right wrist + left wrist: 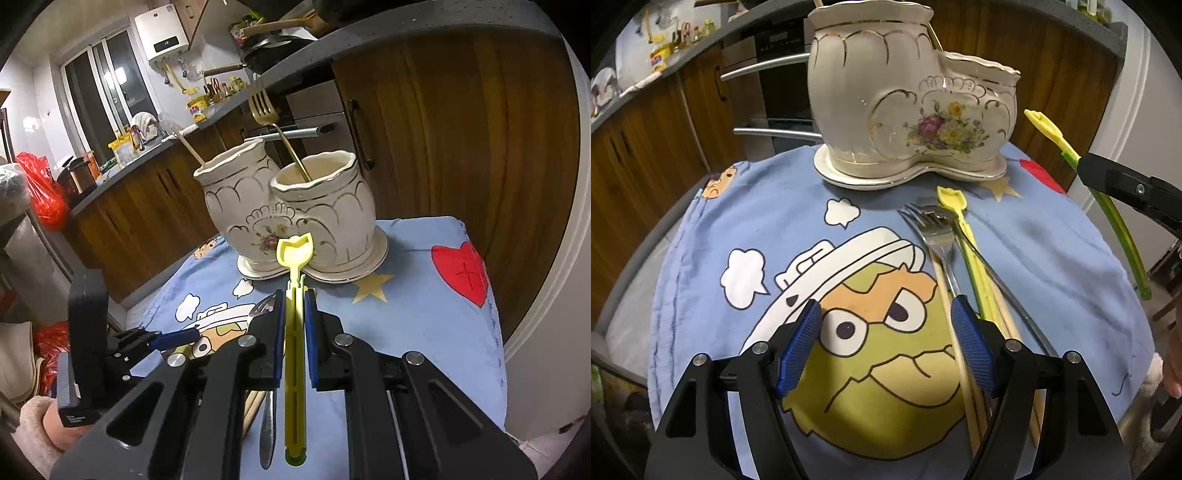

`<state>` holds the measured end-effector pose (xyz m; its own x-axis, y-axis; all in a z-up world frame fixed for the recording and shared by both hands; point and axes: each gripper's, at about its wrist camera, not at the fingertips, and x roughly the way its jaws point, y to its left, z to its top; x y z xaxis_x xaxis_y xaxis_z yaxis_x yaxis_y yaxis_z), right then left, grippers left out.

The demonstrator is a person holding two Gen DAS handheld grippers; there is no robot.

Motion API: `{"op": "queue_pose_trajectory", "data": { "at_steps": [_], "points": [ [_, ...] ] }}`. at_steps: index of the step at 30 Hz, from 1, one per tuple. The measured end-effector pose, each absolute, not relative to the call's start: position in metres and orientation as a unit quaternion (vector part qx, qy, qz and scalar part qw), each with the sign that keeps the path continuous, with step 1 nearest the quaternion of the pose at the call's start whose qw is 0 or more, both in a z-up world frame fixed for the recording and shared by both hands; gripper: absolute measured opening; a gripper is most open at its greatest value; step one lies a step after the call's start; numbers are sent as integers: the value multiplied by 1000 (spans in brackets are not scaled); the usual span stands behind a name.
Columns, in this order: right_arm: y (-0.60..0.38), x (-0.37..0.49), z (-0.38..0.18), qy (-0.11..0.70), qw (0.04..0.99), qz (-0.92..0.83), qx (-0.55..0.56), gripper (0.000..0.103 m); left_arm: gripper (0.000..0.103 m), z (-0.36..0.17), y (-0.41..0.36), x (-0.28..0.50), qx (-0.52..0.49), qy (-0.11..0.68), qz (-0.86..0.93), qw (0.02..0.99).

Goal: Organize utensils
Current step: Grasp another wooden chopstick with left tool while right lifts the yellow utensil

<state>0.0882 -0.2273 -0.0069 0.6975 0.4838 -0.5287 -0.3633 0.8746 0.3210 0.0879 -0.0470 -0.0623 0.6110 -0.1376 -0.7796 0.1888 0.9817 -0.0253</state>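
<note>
Kitchen cabinets (461, 122) in dark wood are standing behind a small table draped in a blue cartoon cloth (1034, 240), which is serving as the work surface. Largest on it, a cream two-pot holder (291, 206) with gilt trim is sitting on its own saucer at the far edge; a gold fork (263, 107) is already leaning in the nearer-right pot and a wooden stick (190, 147) in the other. Loose utensils are lying in a bundle on the cloth in front of the holder: a steel fork (932, 229), wooden chopsticks (960, 354) and a yellow plastic pick (955, 206), overlapping one another. The right gripper (294, 295) is pinching a second yellow pick (294, 258) between nearly closed jaws, carrying it clear of the cloth with its shaped tip pointing toward the holder. The left gripper (886, 339) is hovering over the cloth with its jaws spread and nothing pressed between the pads; one chopstick is passing just inside the right-hand pad, though contact cannot be confirmed. Judged risks: the held pick is long and thin, gripped part-way along, so it may be swinging or slipping as it is being tipped into a pot; its tip may be striking the rim or the leaning gold fork and knocking it. Closing the left jaws here may be catching only one chopstick, dragging the tangled fork and pick across the cloth.
</note>
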Motion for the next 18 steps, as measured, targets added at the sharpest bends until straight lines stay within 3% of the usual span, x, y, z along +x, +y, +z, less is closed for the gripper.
{"op": "queue_pose_trajectory", "data": {
  "at_steps": [9, 11, 13, 16, 18],
  "points": [
    [-231, 85, -4, 308, 917, 233, 101, 10, 72, -64, -60, 95, 55, 439, -83, 893],
    [-230, 84, -5, 309, 917, 234, 99, 10, 62, -64, -60, 96, 56, 436, -83, 894],
    [-228, 84, -5, 309, 917, 234, 95, 10, 35, -62, -59, 97, 60, 435, -77, 895],
    [-227, 84, -6, 308, 918, 233, 90, 10, 11, -61, -55, 98, 76, 438, -74, 893],
    [-227, 84, -5, 309, 917, 234, 90, 10, 9, -60, -49, 97, 76, 440, -75, 892]
  ]
}}
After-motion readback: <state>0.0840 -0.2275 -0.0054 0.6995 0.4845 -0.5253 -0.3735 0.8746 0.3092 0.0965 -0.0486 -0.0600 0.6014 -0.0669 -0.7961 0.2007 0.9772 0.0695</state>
